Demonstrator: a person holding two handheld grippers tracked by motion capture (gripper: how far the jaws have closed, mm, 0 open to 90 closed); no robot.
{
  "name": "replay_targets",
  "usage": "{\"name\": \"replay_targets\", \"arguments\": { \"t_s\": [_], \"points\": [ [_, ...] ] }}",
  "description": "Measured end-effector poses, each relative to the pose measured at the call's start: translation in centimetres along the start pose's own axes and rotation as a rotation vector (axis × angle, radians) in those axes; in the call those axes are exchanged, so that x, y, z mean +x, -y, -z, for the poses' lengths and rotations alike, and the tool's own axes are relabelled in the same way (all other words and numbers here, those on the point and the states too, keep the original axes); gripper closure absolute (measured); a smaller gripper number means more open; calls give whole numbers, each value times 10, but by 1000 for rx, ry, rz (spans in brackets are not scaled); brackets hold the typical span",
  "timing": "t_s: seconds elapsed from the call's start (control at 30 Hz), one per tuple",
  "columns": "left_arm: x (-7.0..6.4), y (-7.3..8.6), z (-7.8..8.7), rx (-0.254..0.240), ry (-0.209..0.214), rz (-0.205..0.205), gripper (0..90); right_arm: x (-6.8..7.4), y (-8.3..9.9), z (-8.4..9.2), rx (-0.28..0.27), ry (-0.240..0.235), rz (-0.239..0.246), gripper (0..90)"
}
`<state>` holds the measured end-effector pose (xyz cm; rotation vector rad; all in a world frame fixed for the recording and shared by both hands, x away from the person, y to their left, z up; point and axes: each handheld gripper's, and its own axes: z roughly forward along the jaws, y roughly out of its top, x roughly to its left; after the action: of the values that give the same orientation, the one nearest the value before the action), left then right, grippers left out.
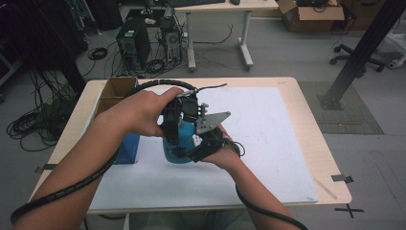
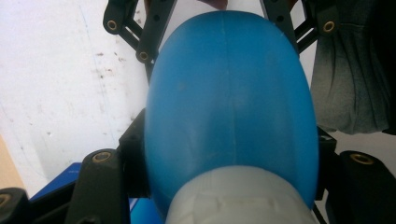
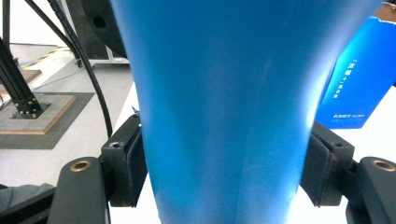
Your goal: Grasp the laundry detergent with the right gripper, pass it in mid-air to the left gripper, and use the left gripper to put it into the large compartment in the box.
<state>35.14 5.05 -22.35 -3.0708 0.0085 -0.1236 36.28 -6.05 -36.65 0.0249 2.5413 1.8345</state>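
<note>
A blue bottle stands near the middle of the white mat, caught between both grippers. My left gripper comes down on it from above. In the left gripper view its jaws are shut on the blue bottle just past the white cap. My right gripper, with its grey plate, reaches in from the right side. In the right gripper view its pads lie against both sides of the bottle, with the gripper around the body.
A blue box stands on the mat just left of the bottle, also seen as the blue box. An open cardboard box sits at the table's back left corner. Cables trail from both grippers.
</note>
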Motion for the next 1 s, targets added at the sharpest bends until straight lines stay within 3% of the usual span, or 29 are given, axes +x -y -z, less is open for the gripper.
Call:
{"name": "replay_targets", "arguments": {
  "t_s": [0.4,0.77,0.9,1.0],
  "points": [
    [2,2,1,-5,9,21,386,2,0,0,0,-5,10,248],
    [8,11,4,-14,10,50,385,1,1,15,14,-3,-2,166],
    [10,15,6,-10,15,64,385,1,-1,22,30,4,8,124],
    [14,19,9,-14,20,88,385,2,-5,28,84,-4,23,72]
  ]
}}
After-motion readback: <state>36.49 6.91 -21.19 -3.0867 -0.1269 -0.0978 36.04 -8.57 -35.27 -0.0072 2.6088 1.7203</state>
